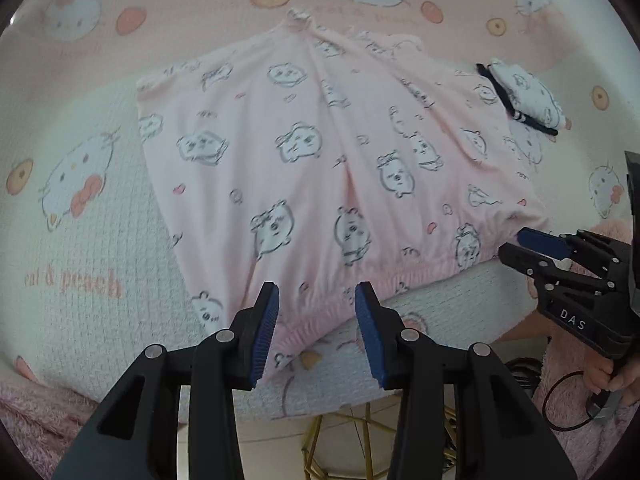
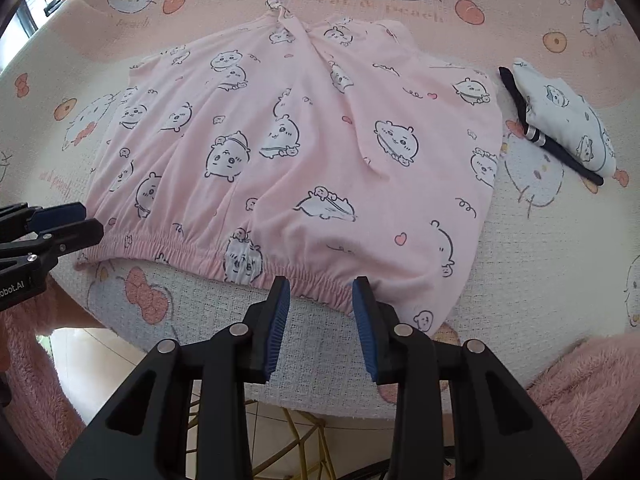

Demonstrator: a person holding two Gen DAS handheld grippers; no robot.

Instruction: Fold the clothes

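Both claws hang open, pointing steeply down over the near waistband of the pink shorts (image 1: 320,152): left gripper (image 1: 316,300), right gripper (image 2: 320,294). Only the left view shows a hand (image 1: 610,376) on the right gripper's handle.

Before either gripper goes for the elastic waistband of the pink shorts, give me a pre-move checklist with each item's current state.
1. Pink shorts spread on the cloth-covered table: ok, though creases run down the middle.
2. Elastic waistband exposed along the near edge: ok.
3. Left gripper open, nothing between the pads: ok.
4. Right gripper open, over the waistband, not gripping: ok.
5. Folded white garment lies apart from the shorts, to the right: ok.
6. Far hem lying flat: not ok, it bunches into a knot.
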